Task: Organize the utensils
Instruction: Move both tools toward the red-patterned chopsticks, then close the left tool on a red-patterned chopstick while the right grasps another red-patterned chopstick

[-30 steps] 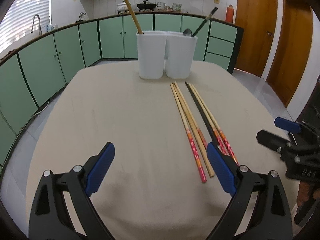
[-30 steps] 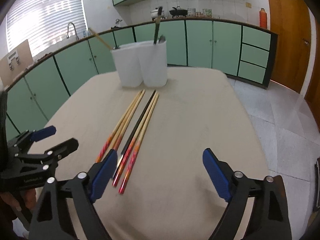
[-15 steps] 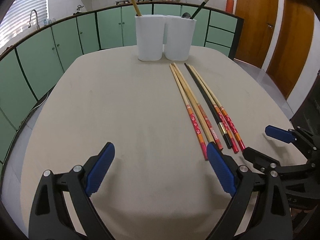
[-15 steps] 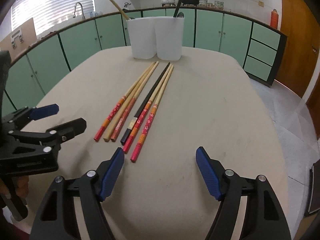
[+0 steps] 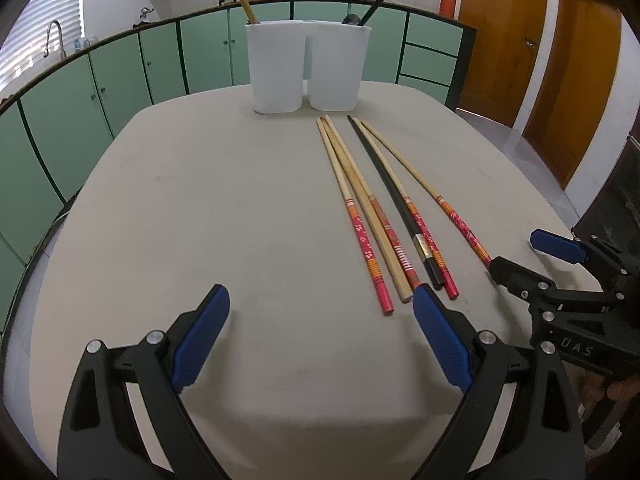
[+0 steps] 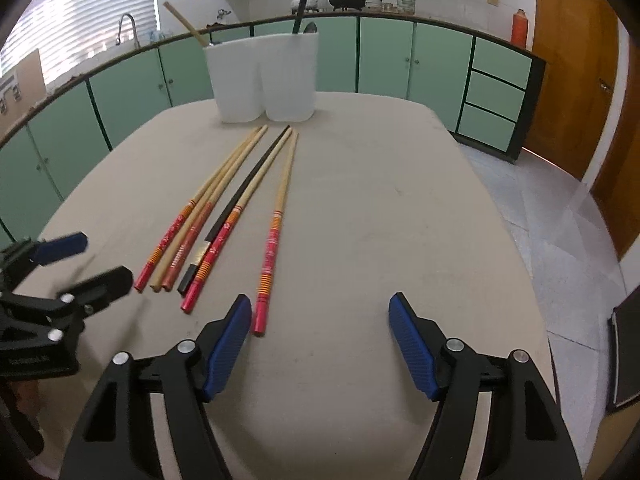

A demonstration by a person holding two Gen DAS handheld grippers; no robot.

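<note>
Compared with the view a second ago, the outermost red-ended chopstick [image 6: 270, 248] is now seen lying apart from the rest of the bundle, its painted end splayed toward the right gripper [image 6: 320, 332], while its tip remains beside the others near the holder. In the earlier right wrist view all six sticks lay close together. The right gripper's jaws have also drawn nearer each other and are closing at this moment; nothing is between them, and the separated chopstick's red end lies just beside the left blue pad [image 6: 228, 344], outside the gap.

The left gripper [image 5: 320, 340] is held wide open over the bare beige table [image 5: 200, 220], angled downward, with nothing between its jaws. Its right pad is seen just in front of the ends of the remaining chopsticks [image 5: 372, 216]: a red-ended one, a plain bamboo one, another red-patterned one, a black chopstick [image 5: 394, 200] and one more red-ended one. Both grippers are pointed down toward the tabletop from the near edge, side by side, each visible at the margin of the other's view.

The white two-compartment utensil holder [image 5: 306, 72] stands at the far end of the table, just beyond the chopstick tips. A bamboo stick is held in its left compartment, and a dark chopstick and a spoon in its right.
</note>
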